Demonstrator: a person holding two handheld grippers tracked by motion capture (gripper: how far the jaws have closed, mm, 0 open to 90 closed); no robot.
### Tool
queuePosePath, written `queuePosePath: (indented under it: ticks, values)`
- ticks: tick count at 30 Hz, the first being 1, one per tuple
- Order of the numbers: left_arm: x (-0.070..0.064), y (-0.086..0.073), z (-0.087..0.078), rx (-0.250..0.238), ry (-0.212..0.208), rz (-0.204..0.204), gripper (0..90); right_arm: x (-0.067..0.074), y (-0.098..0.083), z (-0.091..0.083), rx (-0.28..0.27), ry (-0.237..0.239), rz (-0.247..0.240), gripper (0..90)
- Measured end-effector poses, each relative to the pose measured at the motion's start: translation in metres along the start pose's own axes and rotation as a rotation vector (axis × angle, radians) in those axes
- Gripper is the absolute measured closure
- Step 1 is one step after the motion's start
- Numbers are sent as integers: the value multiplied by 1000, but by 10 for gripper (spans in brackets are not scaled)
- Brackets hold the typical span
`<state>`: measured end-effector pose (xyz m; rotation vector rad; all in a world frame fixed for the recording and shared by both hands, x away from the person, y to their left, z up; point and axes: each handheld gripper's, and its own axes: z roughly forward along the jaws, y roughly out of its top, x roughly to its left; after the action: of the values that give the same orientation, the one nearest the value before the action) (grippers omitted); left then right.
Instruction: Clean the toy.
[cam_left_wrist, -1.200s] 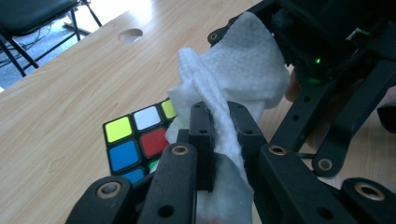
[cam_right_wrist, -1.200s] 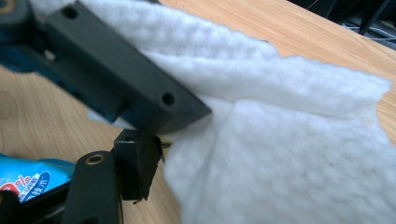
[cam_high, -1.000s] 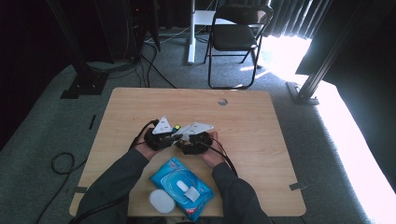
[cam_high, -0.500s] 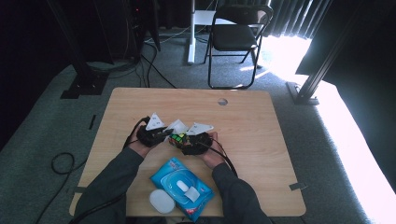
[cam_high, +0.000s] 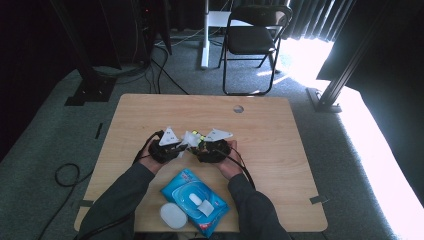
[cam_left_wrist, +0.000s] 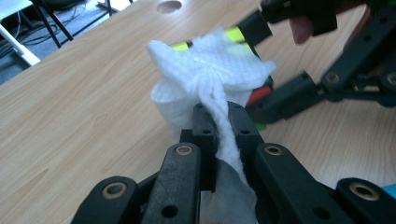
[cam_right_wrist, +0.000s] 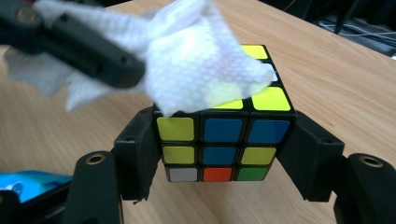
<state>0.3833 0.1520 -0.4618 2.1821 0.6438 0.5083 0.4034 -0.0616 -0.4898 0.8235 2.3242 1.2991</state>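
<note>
A light wooden desk (cam_high: 280, 145) stands on grey carpet, with a folding chair (cam_high: 252, 40) behind it and strong daylight falling in at the right. Near the middle of the desk sits the puzzle cube (cam_right_wrist: 224, 140), clamped from both sides by the right claw (cam_right_wrist: 224, 158), whose jaws press flat against two opposite faces; that grip looks meant to hold the cube steady and leave its top free. Draped over that top is a white wet wipe (cam_right_wrist: 201, 70), bunched and pinched between the nearly closed jaws of the left claw (cam_left_wrist: 217, 126), which comes at the cube from the side so the cloth can be rubbed across the yellow squares. One claw braces, the other cleans, as far as can be judged.

Closer to the person lies a blue pack of wipes (cam_high: 197, 200) with its flap raised, and just beside it a white round lid (cam_high: 173, 216), handy for a fresh sheet.

The wipe hides most of the cube's top face and the far faces cannot be seen. In the high view the cube is tiny between the two claws, and the pack's print is unreadable
</note>
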Motion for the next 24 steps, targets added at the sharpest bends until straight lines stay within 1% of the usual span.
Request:
queuePosePath:
  ticks: [3,5,6,7,8,11,14,16,17,20,23,24]
  values:
    - [-1,-1,2,7,-4,-2,844,-2,0,-1,-12,1,20,346]
    - [-3,-2,5,19,-7,4,845,-3,0,-2,-22,9,35,346]
    - [-3,-2,5,19,-7,4,845,-3,0,-2,-22,9,35,346]
    - [-6,-2,11,41,-5,20,845,-4,1,-3,-26,11,42,346]
    - [-8,-2,14,51,-6,27,845,-5,1,-4,-35,17,60,346]
    - [-10,-2,20,64,-18,31,845,-7,2,-5,-39,13,68,346]
    - [-12,-3,25,93,-27,46,845,-11,1,-8,-57,24,94,346]
    - [-13,-5,29,105,-28,47,845,-13,2,-11,-75,29,114,346]
    - [-13,-5,31,107,-26,45,844,-14,3,-12,-82,32,116,346]
    - [-14,-5,31,103,-21,41,844,-14,3,-12,-77,30,99,345]
    - [-15,-4,29,101,-19,48,844,-13,2,-12,-68,30,93,346]
    - [-14,-3,27,93,-18,44,844,-13,2,-12,-65,28,88,345]
